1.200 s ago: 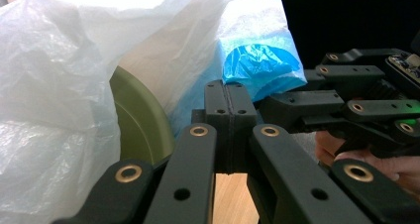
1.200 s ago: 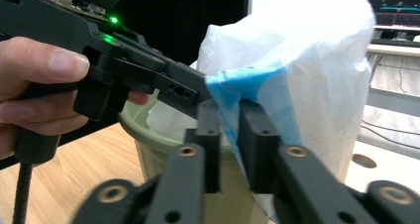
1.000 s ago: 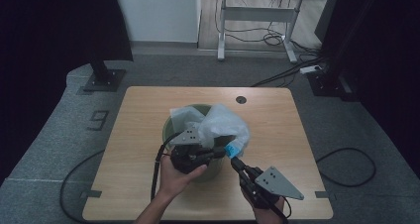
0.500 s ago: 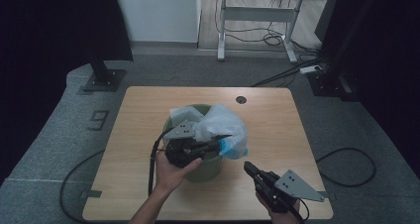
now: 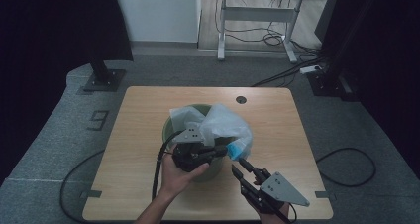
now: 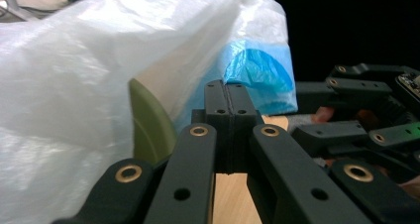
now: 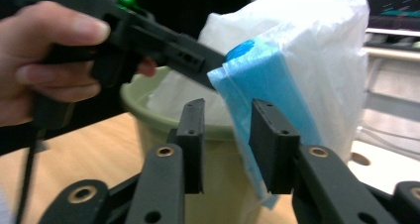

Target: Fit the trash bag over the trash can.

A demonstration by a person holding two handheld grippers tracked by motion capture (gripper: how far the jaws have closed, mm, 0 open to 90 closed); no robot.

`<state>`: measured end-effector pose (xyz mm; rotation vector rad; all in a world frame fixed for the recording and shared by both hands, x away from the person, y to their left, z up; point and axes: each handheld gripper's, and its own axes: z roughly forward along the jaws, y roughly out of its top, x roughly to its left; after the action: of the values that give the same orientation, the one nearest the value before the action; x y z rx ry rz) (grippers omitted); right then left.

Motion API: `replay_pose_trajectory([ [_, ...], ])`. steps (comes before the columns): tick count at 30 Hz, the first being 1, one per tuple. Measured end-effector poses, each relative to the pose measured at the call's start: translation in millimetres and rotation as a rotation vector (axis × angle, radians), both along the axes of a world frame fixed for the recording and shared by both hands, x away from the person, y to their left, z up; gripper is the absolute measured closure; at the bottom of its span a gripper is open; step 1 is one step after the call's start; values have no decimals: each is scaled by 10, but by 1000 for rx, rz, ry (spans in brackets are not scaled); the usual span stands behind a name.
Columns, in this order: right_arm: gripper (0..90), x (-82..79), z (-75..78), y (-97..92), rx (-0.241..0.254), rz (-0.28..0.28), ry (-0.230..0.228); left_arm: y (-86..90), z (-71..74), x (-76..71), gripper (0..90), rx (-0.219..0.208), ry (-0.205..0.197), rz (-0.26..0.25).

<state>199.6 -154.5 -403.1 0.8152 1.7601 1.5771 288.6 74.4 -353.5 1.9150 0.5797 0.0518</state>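
Observation:
A pale green bin [image 5: 167, 130] stands mid-table, lined with a white plastic bag [image 5: 223, 122] that bulges above its rim. The bag's blue edge [image 5: 238, 147] hangs over the near right side. My left gripper [image 5: 228, 149] reaches across the bin and is shut on that blue edge [image 7: 262, 80], its jaws pressed flat together [image 6: 230, 92]. My right gripper [image 5: 240, 164] sits just in front of it, pointing up at the bag. Its jaws [image 7: 230, 115] have just been opening and stand apart. The blue edge hangs in the gap beside the right jaw, and no pad presses on it.
The wooden table [image 5: 148, 115] has a small round hole [image 5: 241, 99] behind the bin. The left gripper's cable [image 5: 158, 169] trails off the near edge. A white desk [image 5: 257, 16] and cables lie on the floor beyond; a black stand base [image 5: 104, 78] sits far left.
The right gripper drew back slightly toward the lower right, then came back up to the bag, and its jaws are now parted. The left gripper kept its hold on the bag.

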Motion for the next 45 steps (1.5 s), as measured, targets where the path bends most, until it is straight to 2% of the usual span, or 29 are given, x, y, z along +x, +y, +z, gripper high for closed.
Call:
replay_pose_trajectory([
  [7,665,-27,-1,74,-37,-108,-30,-55,-20,-23,900,1,3,-20],
  [13,706,-9,-4,81,-27,-144,-23,-80,-25,-39,900,4,5,-30],
  [20,735,13,-18,86,-15,-157,-8,-105,-38,-48,900,7,9,-40],
  [21,763,9,-21,91,-16,-160,-12,-106,-39,-49,899,7,9,-41],
  [27,885,13,-22,58,6,-152,-9,-105,-37,-47,899,6,10,-37],
  [33,891,-3,-32,21,20,-135,-9,-90,-34,-33,899,2,9,-23],
  [37,892,-20,-47,-27,24,-103,-3,-60,-13,-4,899,-2,3,-7],
  [45,893,-43,-113,-182,37,-66,19,41,124,104,900,-20,-15,33],
])
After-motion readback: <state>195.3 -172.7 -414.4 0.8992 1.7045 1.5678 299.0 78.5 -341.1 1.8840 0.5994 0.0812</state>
